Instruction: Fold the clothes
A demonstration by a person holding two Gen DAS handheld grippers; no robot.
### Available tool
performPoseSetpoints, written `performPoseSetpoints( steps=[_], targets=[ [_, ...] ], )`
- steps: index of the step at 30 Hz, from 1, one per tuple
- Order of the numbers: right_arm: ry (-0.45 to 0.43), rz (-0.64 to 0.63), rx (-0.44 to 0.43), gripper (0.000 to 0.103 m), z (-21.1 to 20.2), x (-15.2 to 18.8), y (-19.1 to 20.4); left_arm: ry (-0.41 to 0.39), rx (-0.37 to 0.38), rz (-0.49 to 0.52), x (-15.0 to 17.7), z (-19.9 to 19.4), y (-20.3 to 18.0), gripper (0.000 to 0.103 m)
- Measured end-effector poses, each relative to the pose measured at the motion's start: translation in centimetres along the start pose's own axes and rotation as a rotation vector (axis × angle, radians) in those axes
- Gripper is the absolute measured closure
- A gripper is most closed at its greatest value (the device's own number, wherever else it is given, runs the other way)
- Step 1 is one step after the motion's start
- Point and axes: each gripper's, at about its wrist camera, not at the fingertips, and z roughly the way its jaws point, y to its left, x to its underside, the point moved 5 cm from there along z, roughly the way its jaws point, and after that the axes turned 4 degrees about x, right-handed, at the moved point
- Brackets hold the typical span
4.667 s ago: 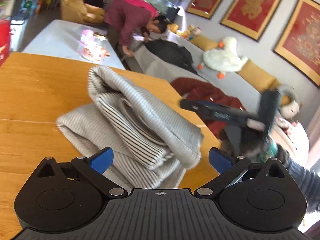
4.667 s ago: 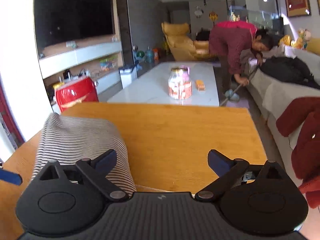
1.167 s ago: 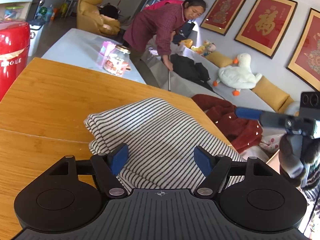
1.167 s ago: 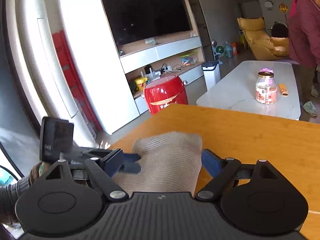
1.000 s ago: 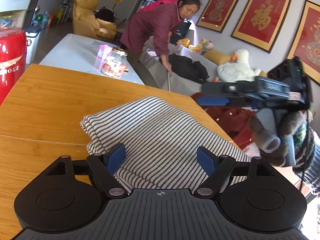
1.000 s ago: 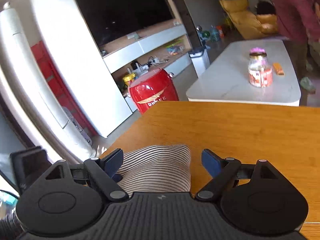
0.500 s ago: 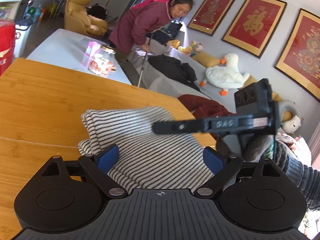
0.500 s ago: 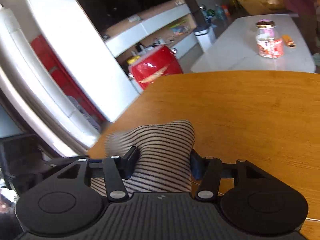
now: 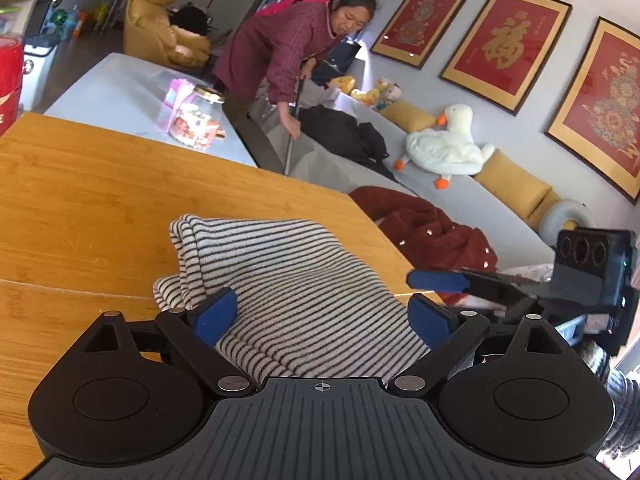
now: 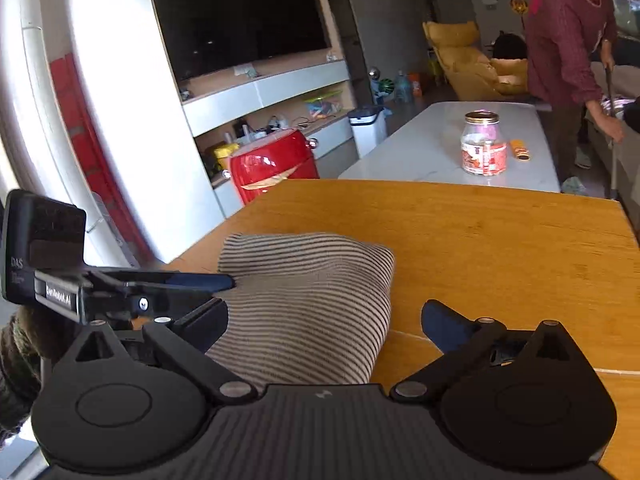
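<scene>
A folded grey-and-white striped garment [image 9: 300, 280] lies in a soft bundle on the wooden table [image 9: 100, 200], near its front right corner. My left gripper [image 9: 322, 316] is open, its blue pads on either side of the garment's near end and not pinching it. My right gripper [image 10: 326, 322] is also open wide over the same garment [image 10: 312, 292], the cloth lying by its left finger. In the left wrist view a finger [image 9: 436, 280] of the right gripper reaches in from the right. In the right wrist view a finger [image 10: 200, 279] of the left gripper touches the bundle's left edge.
Past the wooden table [image 10: 500, 248] stands a white coffee table with a glass jar [image 10: 482, 148]. A red appliance [image 10: 272, 168] sits on the floor at the left. A person [image 9: 288, 48] bends over the grey sofa, where a dark red coat [image 9: 424, 228] lies.
The right gripper, shut on the striped garment half a second ago, has opened and let it go. The left gripper's fingers have spread wider. The bundle now rests on the table.
</scene>
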Motion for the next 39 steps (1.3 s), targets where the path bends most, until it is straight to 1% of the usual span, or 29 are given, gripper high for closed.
performPoseSetpoints(
  steps=[2, 4, 5, 6, 7, 9, 11, 13, 14, 15, 16, 17, 19, 20, 21, 22, 24, 26, 28, 29, 30, 31, 32, 35, 37, 39],
  targets=[
    [0.062, -0.048, -0.005, 0.000, 0.5, 2.0, 1.6, 0.002, -0.007, 0.006, 0.1, 0.0, -0.1, 0.007],
    [0.086, -0.020, -0.021, 0.000, 1.0, 3.5, 2.5, 0.005, -0.022, 0.017, 0.2, 0.0, -0.3, 0.007],
    [0.099, 0.035, -0.040, 0.000, 1.4, 4.0, 2.4, 0.007, -0.030, 0.021, 0.3, -0.1, -0.3, 0.007],
    [0.116, 0.120, -0.075, 0.000, 1.7, 4.4, 2.1, 0.008, -0.038, 0.024, 0.4, -0.2, -0.3, 0.007],
    [0.103, 0.186, -0.107, 0.000, 1.7, 4.4, 1.8, 0.010, -0.044, 0.023, 0.5, -0.3, -0.3, 0.007],
    [0.116, 0.227, -0.143, 0.000, 1.7, 4.3, 2.0, 0.014, -0.050, 0.015, 0.7, -0.6, -0.1, 0.007],
    [0.144, 0.209, -0.178, 0.000, 1.8, 4.2, 2.5, 0.012, -0.055, 0.011, 0.7, -0.8, 0.1, 0.007],
    [0.149, 0.203, -0.196, 0.001, 1.5, 3.8, 2.9, 0.010, -0.057, 0.005, 0.7, -0.8, 0.3, 0.007],
    [0.151, 0.201, -0.204, 0.006, 1.3, 3.6, 3.1, 0.009, -0.060, -0.001, 0.7, -0.9, 0.5, 0.007],
    [0.124, 0.176, -0.209, 0.010, 0.7, 3.3, 3.5, 0.008, -0.063, -0.007, 0.6, -0.9, 0.6, 0.007],
    [0.115, 0.144, -0.196, 0.018, 0.4, 3.2, 3.8, 0.006, -0.065, -0.014, 0.6, -1.0, 0.8, 0.007],
    [0.112, 0.112, -0.177, 0.021, 0.3, 3.2, 4.0, 0.003, -0.058, -0.030, 0.6, -1.2, 1.1, 0.007],
    [0.108, 0.049, -0.140, 0.024, 0.0, 3.2, 4.4, -0.003, -0.033, -0.061, 0.4, -1.5, 1.6, 0.007],
    [0.118, 0.045, -0.126, 0.024, 0.3, 3.5, 4.3, -0.006, -0.024, -0.067, 0.3, -1.7, 1.7, 0.008],
    [0.132, 0.050, -0.113, 0.023, 0.7, 4.0, 4.0, -0.010, -0.029, -0.072, 0.2, -2.1, 1.6, 0.011],
    [0.145, 0.055, -0.100, 0.021, 1.2, 4.5, 3.8, -0.013, -0.045, -0.078, 0.0, -2.5, 1.4, 0.011],
    [0.142, 0.051, -0.091, 0.021, 1.3, 4.7, 3.7, -0.024, -0.077, -0.085, -0.4, -3.6, 0.8, 0.010],
    [0.135, 0.045, -0.084, 0.021, 1.2, 4.7, 3.7, -0.035, -0.090, -0.077, -0.2, -4.9, -0.2, 0.010],
    [0.126, 0.036, -0.084, 0.020, 1.2, 4.8, 3.7, -0.016, -0.107, -0.076, 0.6, -5.5, -0.7, 0.011],
    [0.124, 0.035, -0.087, 0.020, 1.3, 4.8, 3.7, 0.005, -0.128, -0.071, 1.2, -5.5, -0.8, 0.015],
    [0.122, 0.034, -0.091, 0.020, 1.3, 4.9, 3.7, 0.028, -0.155, -0.061, 1.8, -5.3, -0.8, 0.028],
    [0.124, 0.032, -0.097, 0.019, 1.2, 4.7, 3.6, 0.056, -0.186, -0.050, 2.4, -4.9, -0.7, 0.038],
    [0.127, 0.030, -0.105, 0.019, 1.0, 4.4, 3.4, 0.071, -0.196, -0.057, 2.8, -4.8, -0.4, 0.040],
    [0.126, 0.015, -0.116, 0.019, 0.5, 3.3, 2.9, 0.071, -0.176, -0.107, 3.3, -4.7, 0.4, 0.040],
    [0.105, -0.008, -0.099, 0.018, 0.7, 2.1, 2.8, 0.070, -0.174, -0.095, 3.4, -4.7, 0.5, 0.039],
    [0.084, -0.030, -0.081, 0.019, 1.0, 1.0, 2.7, 0.074, -0.173, -0.092, 3.6, -4.5, 0.6, 0.035]
  ],
)
